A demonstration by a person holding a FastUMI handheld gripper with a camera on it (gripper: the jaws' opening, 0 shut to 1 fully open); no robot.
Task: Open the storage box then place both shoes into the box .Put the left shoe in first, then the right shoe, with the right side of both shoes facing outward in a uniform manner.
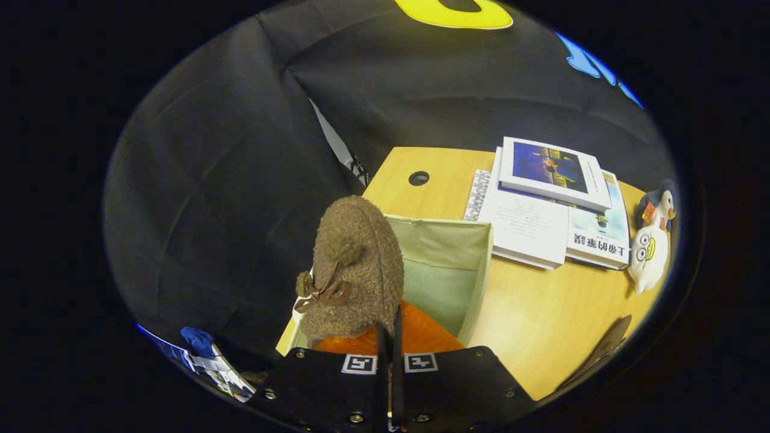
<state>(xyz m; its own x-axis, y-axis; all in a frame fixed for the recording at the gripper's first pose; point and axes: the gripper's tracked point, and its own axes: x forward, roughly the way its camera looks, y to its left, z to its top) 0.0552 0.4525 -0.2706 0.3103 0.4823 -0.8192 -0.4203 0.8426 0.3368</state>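
Shoe [355, 270] pinched in tool [390, 337] above box [475, 270], books [541, 204] nearby.

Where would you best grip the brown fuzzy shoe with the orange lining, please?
Grip the brown fuzzy shoe by its thin opening rim, from the heel end, one finger on the orange lining, one outside; the rounded toe is too bulky. The gripper is shut on that rim.

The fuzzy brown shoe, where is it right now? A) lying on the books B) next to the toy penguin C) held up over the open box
C: the gripper is shut on the fuzzy brown shoe, holding it above the open box.
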